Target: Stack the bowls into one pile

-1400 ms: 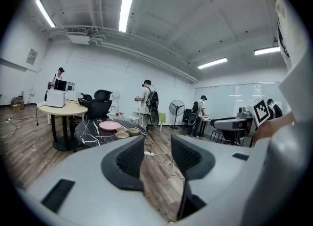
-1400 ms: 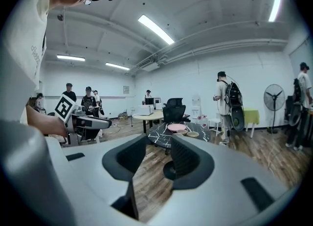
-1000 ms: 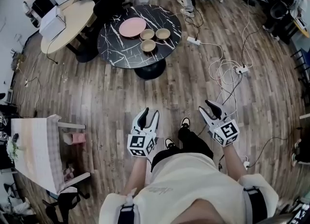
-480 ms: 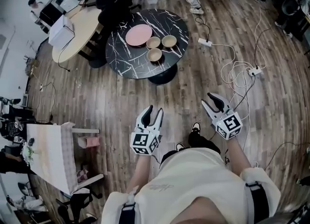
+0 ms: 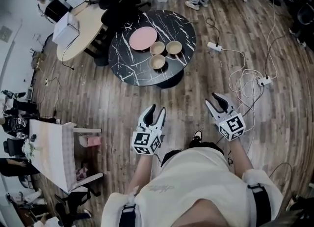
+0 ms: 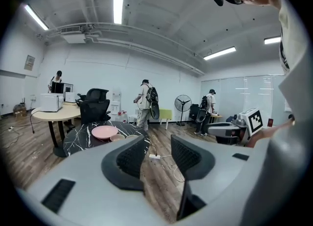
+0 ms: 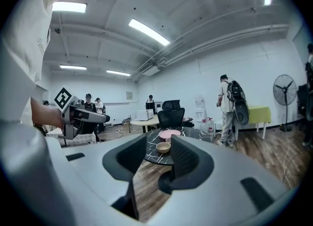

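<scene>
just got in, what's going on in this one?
A person holds a gripper in each hand, standing well short of the black marble table. The left gripper and right gripper are both open and empty. Three bowls sit side by side next to a pink plate on it; none are stacked yet.

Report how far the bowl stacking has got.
Done: nothing. The three bowls sit side by side, unstacked, on the black marble table next to the pink plate. In hand: nothing. The left claw and right claw are both open and empty, held over the floor short of the table. Left: reach the table and nest all three bowls into one pile.
</scene>
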### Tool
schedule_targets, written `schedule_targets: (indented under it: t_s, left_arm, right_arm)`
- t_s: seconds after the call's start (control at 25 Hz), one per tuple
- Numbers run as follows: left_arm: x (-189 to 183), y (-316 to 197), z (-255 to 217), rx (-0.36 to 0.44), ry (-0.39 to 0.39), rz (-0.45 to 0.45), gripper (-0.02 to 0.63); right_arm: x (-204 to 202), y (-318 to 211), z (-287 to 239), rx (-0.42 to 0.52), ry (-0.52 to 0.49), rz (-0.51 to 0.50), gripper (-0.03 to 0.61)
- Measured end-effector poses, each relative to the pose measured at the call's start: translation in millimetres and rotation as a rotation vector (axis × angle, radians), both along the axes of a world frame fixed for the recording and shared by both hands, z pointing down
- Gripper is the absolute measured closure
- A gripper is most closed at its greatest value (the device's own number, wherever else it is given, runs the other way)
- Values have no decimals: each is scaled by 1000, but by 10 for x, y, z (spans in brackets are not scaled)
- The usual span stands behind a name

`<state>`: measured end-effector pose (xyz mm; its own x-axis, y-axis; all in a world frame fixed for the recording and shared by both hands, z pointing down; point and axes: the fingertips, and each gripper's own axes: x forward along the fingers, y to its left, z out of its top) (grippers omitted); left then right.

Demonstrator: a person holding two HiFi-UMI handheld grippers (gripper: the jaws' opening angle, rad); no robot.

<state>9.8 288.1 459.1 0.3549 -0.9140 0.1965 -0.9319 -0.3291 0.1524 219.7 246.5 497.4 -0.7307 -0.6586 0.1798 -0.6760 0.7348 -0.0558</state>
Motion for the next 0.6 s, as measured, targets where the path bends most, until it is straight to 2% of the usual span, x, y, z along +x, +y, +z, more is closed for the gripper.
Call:
schedule_targets:
  t_s: [0.32, 0.6]
  left_arm:
    - [81, -233, 22, -34, -11, -50, 431]
    - [86, -277, 157, -78, -25, -60, 431]
  right_arm:
    - [56, -343, 114, -23, -31, -41, 428]
    - [1, -318, 240, -64, -59, -48, 429]
